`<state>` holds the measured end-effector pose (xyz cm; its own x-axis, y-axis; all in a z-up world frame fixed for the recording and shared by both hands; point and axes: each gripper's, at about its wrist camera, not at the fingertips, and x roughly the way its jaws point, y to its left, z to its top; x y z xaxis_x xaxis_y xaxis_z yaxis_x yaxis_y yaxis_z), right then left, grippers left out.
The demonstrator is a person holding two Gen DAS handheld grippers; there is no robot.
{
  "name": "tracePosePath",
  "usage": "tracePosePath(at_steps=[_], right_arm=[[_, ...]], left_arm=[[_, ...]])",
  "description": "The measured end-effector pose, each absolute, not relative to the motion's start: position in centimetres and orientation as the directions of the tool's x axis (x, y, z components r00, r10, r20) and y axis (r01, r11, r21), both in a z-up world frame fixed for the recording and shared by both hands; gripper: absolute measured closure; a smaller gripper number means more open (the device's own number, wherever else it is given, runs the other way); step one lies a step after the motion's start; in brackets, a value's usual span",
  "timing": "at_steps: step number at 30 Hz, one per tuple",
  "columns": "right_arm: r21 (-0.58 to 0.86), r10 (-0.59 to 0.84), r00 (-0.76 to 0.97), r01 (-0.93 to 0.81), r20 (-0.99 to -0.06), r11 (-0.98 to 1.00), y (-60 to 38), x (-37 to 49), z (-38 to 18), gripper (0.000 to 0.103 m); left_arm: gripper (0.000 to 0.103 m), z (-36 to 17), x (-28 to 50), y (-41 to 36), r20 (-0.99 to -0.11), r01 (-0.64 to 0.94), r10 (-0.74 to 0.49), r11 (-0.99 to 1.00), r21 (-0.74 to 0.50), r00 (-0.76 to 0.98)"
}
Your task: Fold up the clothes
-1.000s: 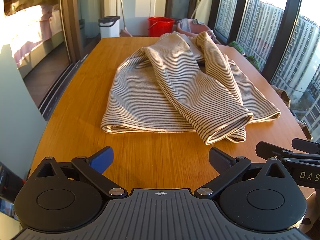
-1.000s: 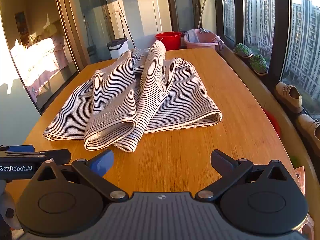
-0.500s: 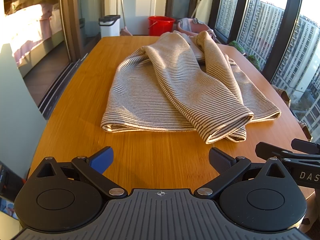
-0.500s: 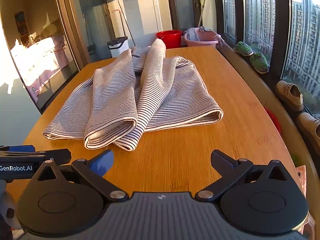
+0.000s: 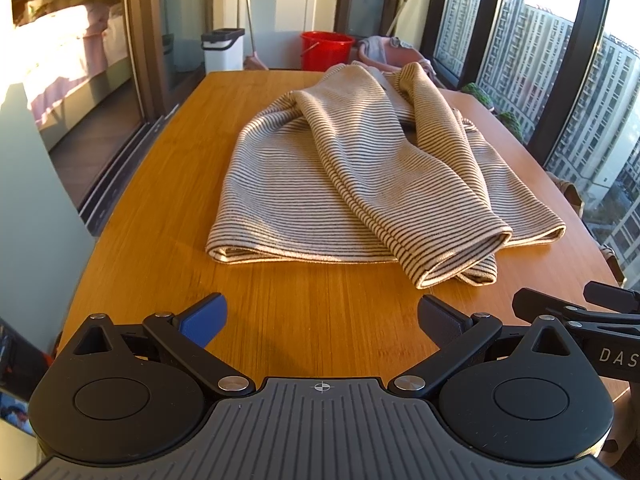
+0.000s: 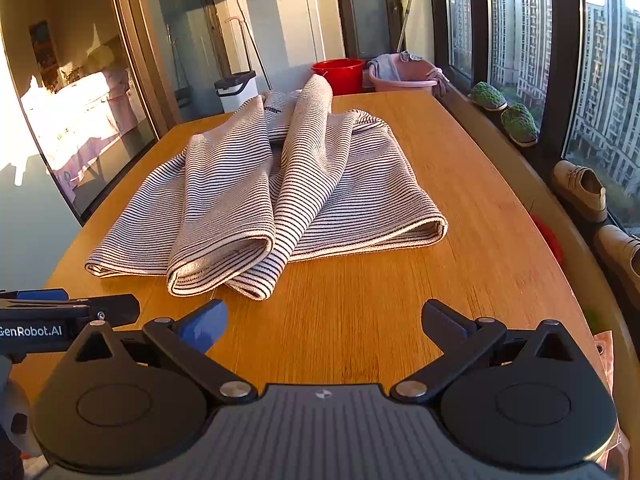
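A beige striped garment lies on the wooden table, both sleeves laid lengthwise over its body, cuffs toward me. In the right wrist view the same garment spreads across the table's middle. My left gripper hovers open above the near table edge, short of the garment's hem, nothing between its fingers. My right gripper is likewise open and holds nothing, just short of the sleeve cuffs. Each gripper shows at the edge of the other's view: the right gripper and the left gripper.
Beyond the table's far end stand a red bucket, a pink basin with cloth and a white bin. Windows run along the right, with shoes and green slippers on the ledge. A glass door is at left.
The right gripper has edged slightly forward toward the garment. The left gripper and the garment have stayed where they were.
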<state>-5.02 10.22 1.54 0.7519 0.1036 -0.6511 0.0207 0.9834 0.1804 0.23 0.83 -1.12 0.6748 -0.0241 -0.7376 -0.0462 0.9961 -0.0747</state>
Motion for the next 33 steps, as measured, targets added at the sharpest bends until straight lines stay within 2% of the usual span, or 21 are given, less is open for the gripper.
tracePosePath(at_steps=[33], right_arm=[[0.182, 0.102, 0.731, 0.031, -0.675, 0.983, 10.03, -4.54, 1.06, 0.000]], left_arm=[[0.000, -1.23, 0.61, 1.36, -0.743, -0.048, -0.032, 0.995, -0.086, 0.669]])
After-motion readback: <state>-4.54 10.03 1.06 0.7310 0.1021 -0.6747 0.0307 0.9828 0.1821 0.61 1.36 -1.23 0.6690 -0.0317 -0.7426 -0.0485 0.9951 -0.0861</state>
